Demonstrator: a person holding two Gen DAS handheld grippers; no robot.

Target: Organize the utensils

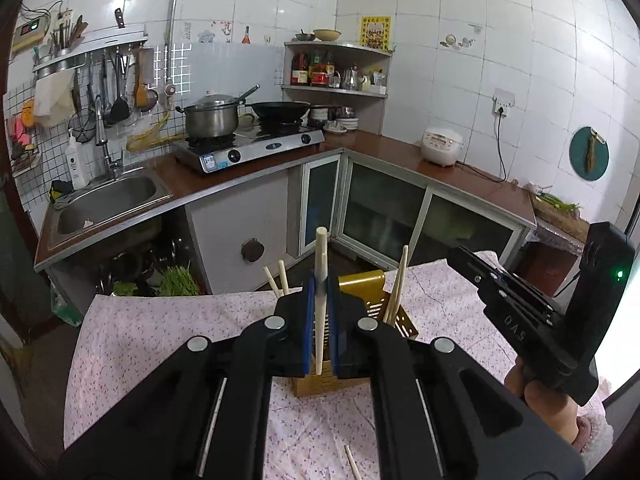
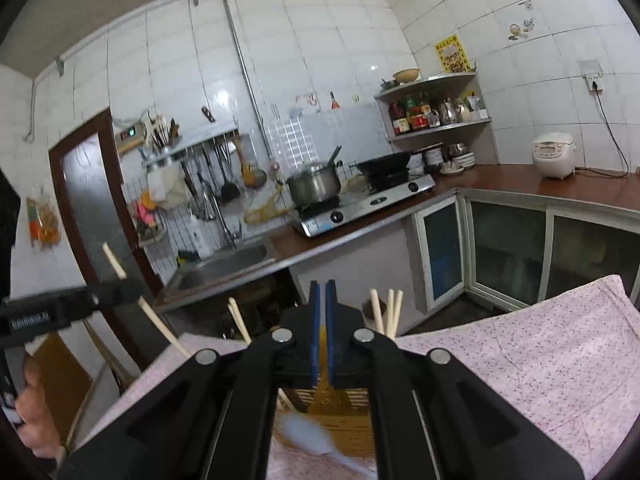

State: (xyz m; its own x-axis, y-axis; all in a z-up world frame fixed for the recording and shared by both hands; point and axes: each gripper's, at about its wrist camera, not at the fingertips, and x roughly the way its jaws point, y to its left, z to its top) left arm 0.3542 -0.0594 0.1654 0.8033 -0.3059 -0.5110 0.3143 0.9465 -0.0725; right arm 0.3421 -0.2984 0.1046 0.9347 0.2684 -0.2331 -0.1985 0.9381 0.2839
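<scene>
A: What crowds the yellow utensil holder (image 1: 372,312) on the tabletop (image 1: 168,332)?

B: The tabletop has a pink floral cloth over it, soft and a little creased. The holder is a gold-coloured box with slotted walls and a curved perforated back plate. Several pale chopsticks (image 1: 394,292) stand in it, leaning at different angles. The left tool (image 1: 320,308) sits right in front of it and hides much of its near wall.

A: And what is that tool doing?

B: Its blue pads are pinching one chopstick (image 1: 320,256), a slim, pale, round stick held nearly upright, its lower end in front of the holder's slats. The right tool (image 1: 476,268) reaches in from the side, black and blocky, with a hand (image 1: 540,396) around its grip.

A: Does the right wrist view add anything?

B: Yes. There the right tool (image 2: 322,336) has its blue pads pressed together with nothing between them. Below it lies a white blurred object (image 2: 308,432) that I cannot identify, unseen in the other view. The left tool (image 2: 112,294) enters from the edge, gripping its chopstick (image 2: 136,296) at a slant.

A: And only in the left view?

B: One loose chopstick (image 1: 352,462) flat on the cloth, close to the camera. Behind the tabletop are a steel sink (image 1: 108,200) and a gas stove (image 1: 248,148) with a pot and a wok.
</scene>
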